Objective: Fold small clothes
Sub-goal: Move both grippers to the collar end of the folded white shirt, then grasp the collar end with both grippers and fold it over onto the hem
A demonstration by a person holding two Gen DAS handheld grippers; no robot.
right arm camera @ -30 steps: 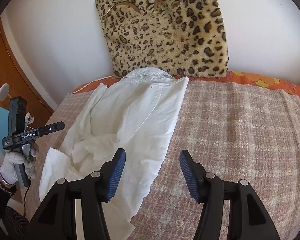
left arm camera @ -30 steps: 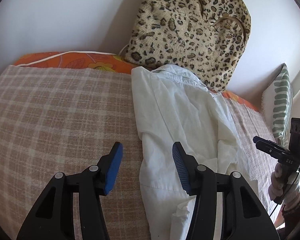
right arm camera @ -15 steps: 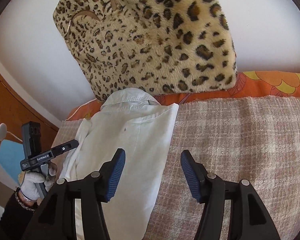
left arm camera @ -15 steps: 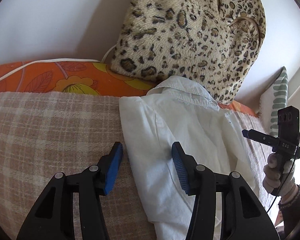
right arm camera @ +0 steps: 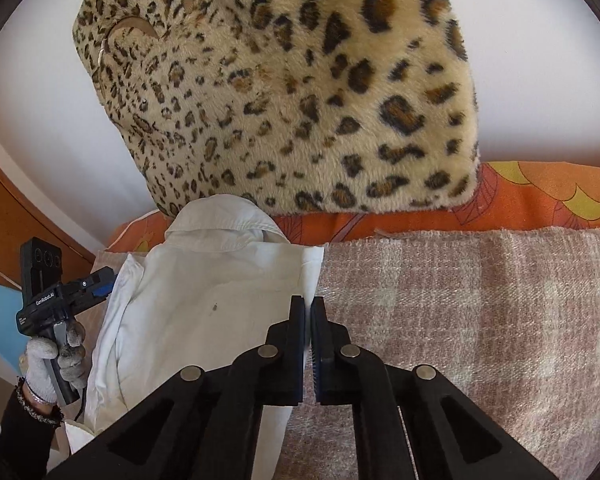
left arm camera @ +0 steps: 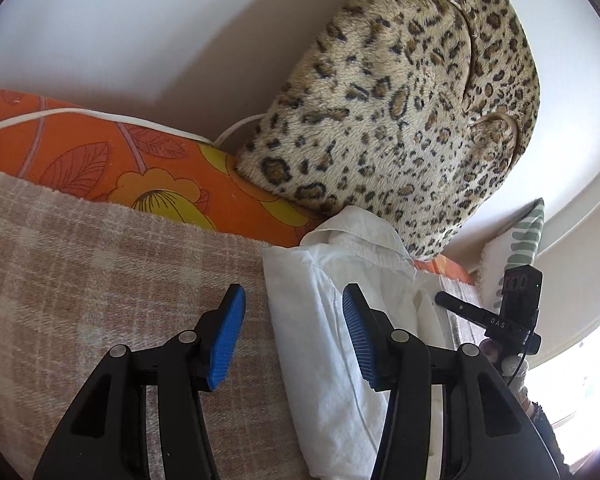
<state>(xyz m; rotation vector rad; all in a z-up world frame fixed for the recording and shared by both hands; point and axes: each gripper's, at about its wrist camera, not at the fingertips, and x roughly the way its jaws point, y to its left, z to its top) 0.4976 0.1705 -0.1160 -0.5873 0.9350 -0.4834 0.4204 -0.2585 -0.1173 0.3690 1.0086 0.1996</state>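
Observation:
A white collared shirt (left arm camera: 364, 252) (right arm camera: 204, 300) lies lengthwise on a plaid blanket (left arm camera: 80, 280) (right arm camera: 480, 300), its collar against a leopard cushion. My left gripper (left arm camera: 294, 320) is open. It straddles the shirt's left shoulder edge, with one blue pad over the blanket and one over the cloth. From the right wrist view it shows at the shirt's far side (right arm camera: 100, 288), held by a gloved hand (right arm camera: 56, 360). My right gripper (right arm camera: 310, 308) is shut, pinching the shirt's right shoulder edge. It is small at the right in the left wrist view (left arm camera: 440, 298).
A big leopard-print cushion (left arm camera: 400, 100) (right arm camera: 300, 80) leans on the white wall just behind the collar. An orange floral sheet (left arm camera: 100, 156) runs along the blanket's far edge. A green-striped pillow (left arm camera: 528, 232) stands at one side, wooden furniture (right arm camera: 4, 208) at the other.
Both grippers moved forward and down from the shirt's middle to its shoulders near the collar. The right gripper's jaws went from open to shut on the shirt's edge. The left stayed open.

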